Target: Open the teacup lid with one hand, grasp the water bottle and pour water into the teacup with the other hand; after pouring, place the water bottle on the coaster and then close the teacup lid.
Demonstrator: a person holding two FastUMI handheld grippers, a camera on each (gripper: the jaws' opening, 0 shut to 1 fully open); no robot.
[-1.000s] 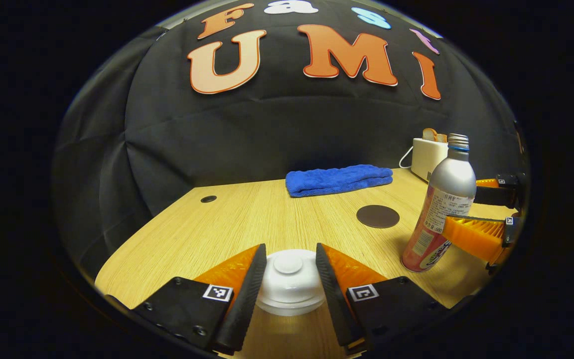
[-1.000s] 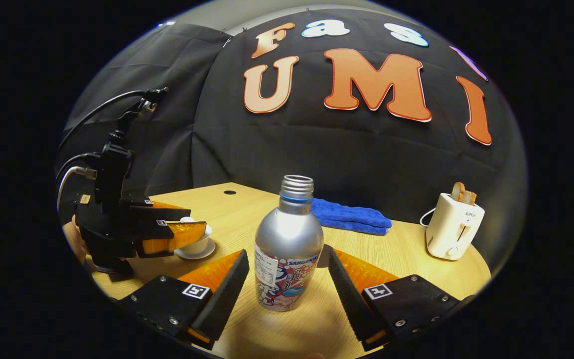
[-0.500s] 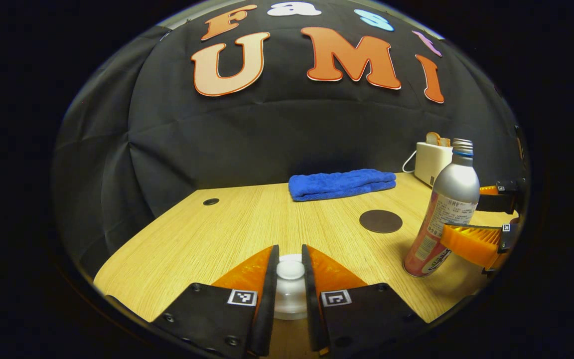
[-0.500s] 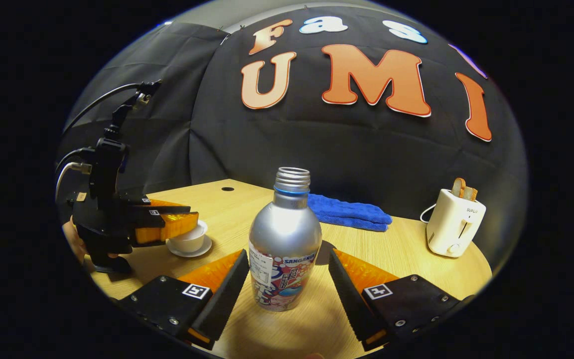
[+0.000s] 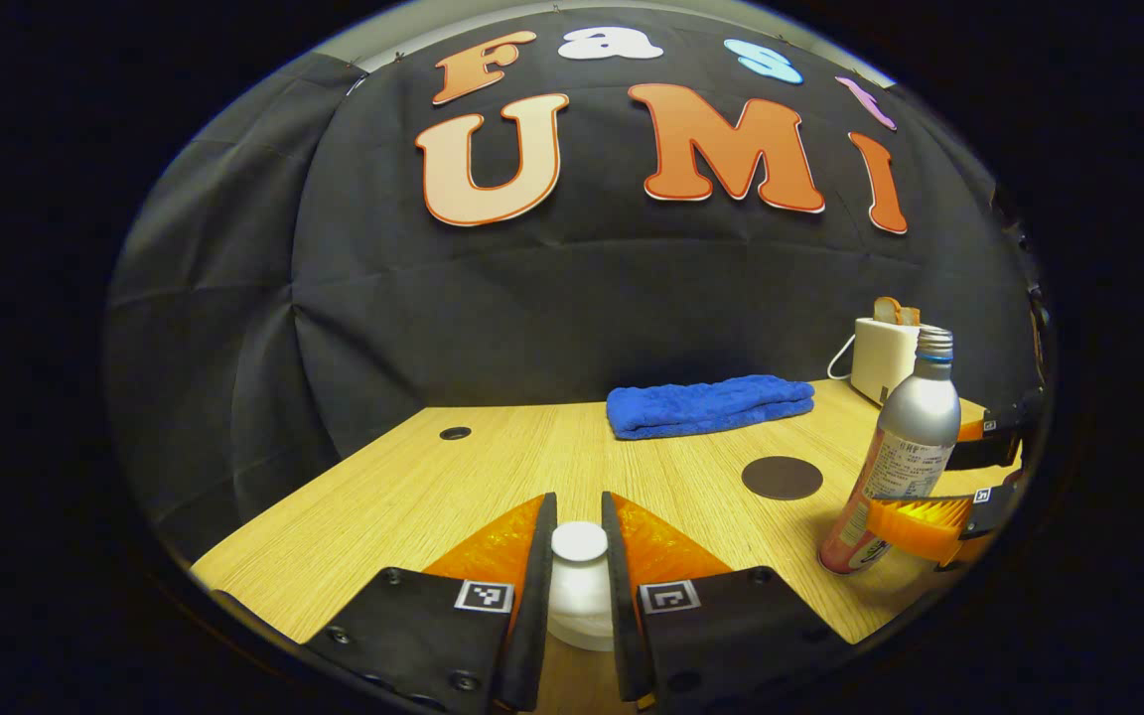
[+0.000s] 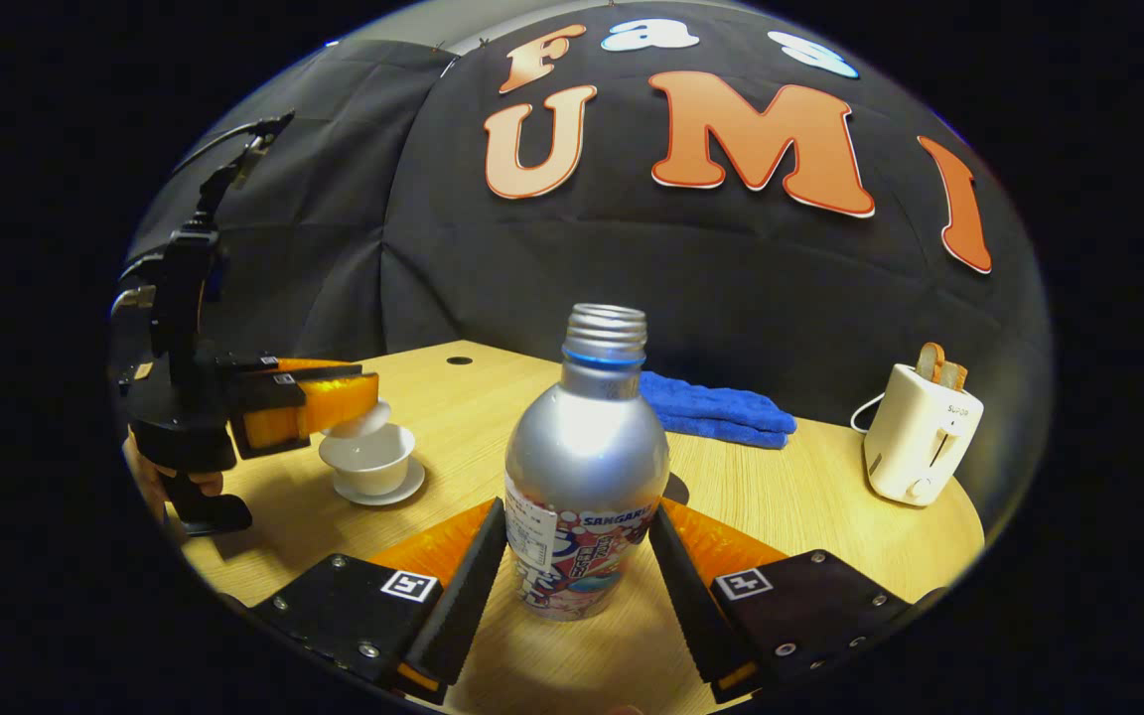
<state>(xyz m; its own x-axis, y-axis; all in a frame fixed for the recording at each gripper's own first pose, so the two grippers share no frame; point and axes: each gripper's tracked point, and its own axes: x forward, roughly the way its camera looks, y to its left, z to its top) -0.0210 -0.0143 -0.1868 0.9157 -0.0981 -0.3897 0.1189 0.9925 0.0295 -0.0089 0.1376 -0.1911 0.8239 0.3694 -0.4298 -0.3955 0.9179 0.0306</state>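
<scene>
Over the table point(image 6: 810, 516), left hand-held gripper point(image 5: 579, 586) pinches the lid point(image 5: 580, 544); right hand-held gripper point(image 6: 577, 586) clamps the bottle point(image 6: 584, 467).

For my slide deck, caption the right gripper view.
Right gripper closes on the water bottle while the left gripper holds the lid above the teacup.

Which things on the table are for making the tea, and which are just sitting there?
For the job:
lid, held up by the left gripper
teacup on its saucer
bottle, between the right gripper fingers
coaster

Just lying about:
blue towel
toaster with bread
</scene>
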